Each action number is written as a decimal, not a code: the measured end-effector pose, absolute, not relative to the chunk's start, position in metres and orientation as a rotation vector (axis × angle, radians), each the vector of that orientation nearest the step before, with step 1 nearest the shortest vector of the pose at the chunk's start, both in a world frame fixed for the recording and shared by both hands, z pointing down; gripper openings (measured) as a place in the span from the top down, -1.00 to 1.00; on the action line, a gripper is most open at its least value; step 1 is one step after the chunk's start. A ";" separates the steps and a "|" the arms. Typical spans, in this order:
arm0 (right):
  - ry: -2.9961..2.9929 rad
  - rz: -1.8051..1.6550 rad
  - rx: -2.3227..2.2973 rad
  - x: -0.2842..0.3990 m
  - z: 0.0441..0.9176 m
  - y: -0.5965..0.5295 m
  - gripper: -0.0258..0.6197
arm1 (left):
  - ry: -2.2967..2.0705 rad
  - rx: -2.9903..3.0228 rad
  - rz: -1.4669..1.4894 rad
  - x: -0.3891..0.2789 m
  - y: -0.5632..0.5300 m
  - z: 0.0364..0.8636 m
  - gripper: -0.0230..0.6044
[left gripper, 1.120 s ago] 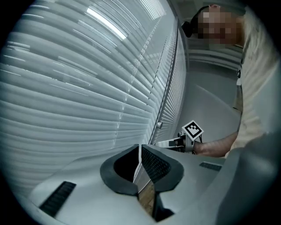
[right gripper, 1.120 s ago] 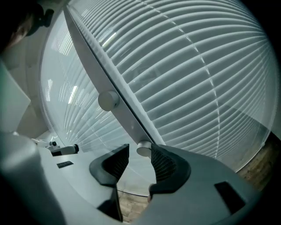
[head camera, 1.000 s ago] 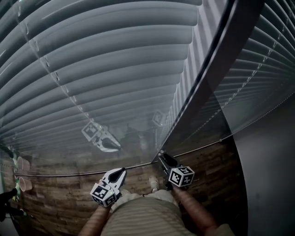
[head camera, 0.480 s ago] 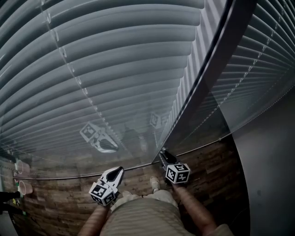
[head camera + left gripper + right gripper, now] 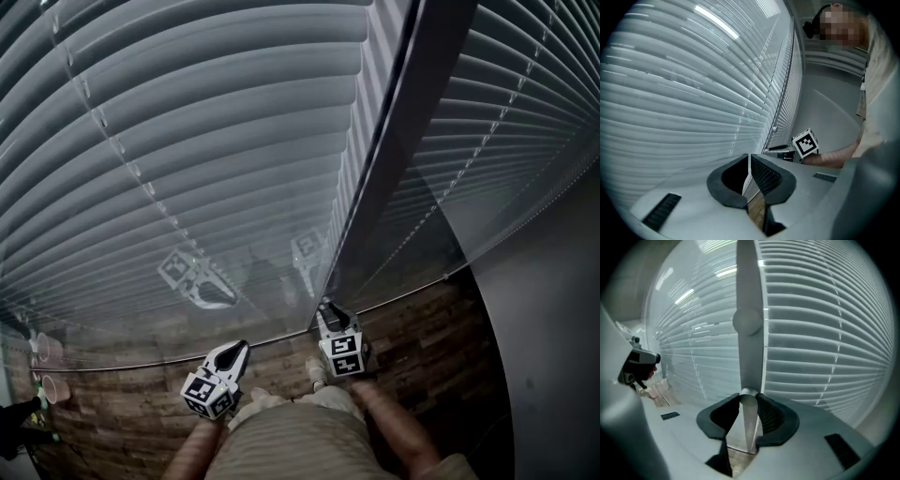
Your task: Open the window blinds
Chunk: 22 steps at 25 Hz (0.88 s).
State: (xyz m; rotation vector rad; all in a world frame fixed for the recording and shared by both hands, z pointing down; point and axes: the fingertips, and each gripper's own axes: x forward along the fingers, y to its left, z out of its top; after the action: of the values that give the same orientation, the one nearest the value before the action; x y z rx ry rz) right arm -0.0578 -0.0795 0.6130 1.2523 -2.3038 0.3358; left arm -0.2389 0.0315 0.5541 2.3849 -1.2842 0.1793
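Note:
Grey slatted blinds (image 5: 206,141) hang behind glass on both sides of a dark upright frame (image 5: 394,141). My right gripper (image 5: 326,311) is at the foot of that frame. In the right gripper view its jaws have just been closing on a small grey round knob (image 5: 749,397) on the frame's pale strip (image 5: 749,348), and both pads touch it. A second knob (image 5: 747,320) sits higher on the strip. My left gripper (image 5: 240,349) hovers to the left, near the glass, its fingertips (image 5: 749,161) meeting with nothing between them.
A brick-patterned floor (image 5: 122,412) lies below the glass. Two pale cups (image 5: 52,386) stand at the far left. A plain grey wall (image 5: 553,356) closes the right side. The person's forearms and torso fill the bottom of the head view.
My right gripper has rolled about its own axis, its marker cube showing a different face, and has edged left toward the frame. The left gripper has stayed put.

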 end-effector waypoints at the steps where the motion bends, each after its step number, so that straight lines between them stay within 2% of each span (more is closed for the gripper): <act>1: -2.281 0.282 1.247 -0.059 0.613 -0.079 0.52 | -1.282 2.385 0.179 -0.237 0.032 0.554 0.89; 8: -2.005 -0.175 1.136 -0.061 0.613 -0.075 0.53 | -1.318 2.367 0.171 -0.236 0.030 0.554 0.89; 13: -2.006 -0.187 1.108 -0.061 0.615 -0.073 0.52 | -1.334 2.359 0.167 -0.235 0.029 0.556 0.89; 16: -2.116 -0.034 1.093 -0.063 0.614 -0.068 0.48 | -1.349 2.346 0.157 -0.234 0.028 0.560 0.89; 18: -2.240 0.187 1.121 -0.062 0.606 -0.065 0.35 | -1.354 2.339 0.150 -0.233 0.027 0.560 0.89; 22: -2.414 0.707 1.188 -0.047 0.603 -0.070 0.35 | -1.366 2.320 0.144 -0.230 0.025 0.559 0.89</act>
State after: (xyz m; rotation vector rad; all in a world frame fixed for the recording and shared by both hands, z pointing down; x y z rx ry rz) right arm -0.0465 -0.0703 0.6030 1.1881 -2.4141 0.7073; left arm -0.2303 0.0247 0.5589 2.3202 -1.3663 0.1442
